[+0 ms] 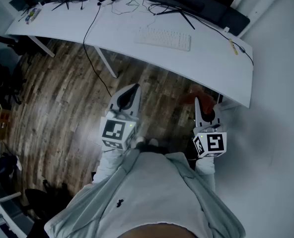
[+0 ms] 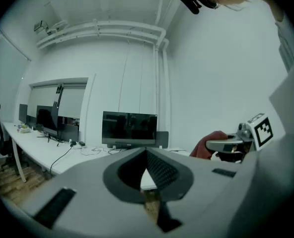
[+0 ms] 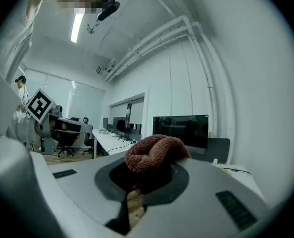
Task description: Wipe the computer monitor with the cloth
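Right gripper clamps cloth | left gripper closed, empty | we judge the loosely bunched cloth may slip out against monitor

A long white desk stands on a wood-plank floor beside a white wall.

Cloth: reddish-brown terry, bunched, clamped in the right tongs. Computer monitor: dark, blank screen, standing upright at the far right of the white desk.

Dim, bluish light — fisheye-warped edges
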Available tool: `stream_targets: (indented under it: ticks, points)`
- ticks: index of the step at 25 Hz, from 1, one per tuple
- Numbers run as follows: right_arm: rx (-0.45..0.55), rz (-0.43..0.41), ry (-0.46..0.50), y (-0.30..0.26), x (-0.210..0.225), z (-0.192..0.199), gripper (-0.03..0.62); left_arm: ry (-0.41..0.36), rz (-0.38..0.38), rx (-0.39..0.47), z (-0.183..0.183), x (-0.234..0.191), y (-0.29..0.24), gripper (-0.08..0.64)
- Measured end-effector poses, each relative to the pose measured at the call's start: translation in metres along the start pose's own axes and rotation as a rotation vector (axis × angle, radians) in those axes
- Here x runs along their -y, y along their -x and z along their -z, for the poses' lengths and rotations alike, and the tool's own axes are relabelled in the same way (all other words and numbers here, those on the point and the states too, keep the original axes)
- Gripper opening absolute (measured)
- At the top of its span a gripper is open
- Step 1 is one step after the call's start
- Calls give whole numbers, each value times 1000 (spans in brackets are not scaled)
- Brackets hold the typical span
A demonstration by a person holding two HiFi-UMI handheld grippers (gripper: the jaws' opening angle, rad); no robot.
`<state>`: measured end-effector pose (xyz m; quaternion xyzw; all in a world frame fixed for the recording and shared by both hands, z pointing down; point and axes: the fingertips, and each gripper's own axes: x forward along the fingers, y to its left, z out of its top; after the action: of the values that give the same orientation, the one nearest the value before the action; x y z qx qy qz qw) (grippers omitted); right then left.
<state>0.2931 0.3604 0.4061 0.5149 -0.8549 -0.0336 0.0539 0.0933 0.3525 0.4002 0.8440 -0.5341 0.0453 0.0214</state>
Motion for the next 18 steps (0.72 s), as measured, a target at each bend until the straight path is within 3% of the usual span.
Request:
stream_targets:
  ticks: [18]
  points:
    - [5,8,-57,12,18,17,35,-16,-18,-4,3,13,-7,20]
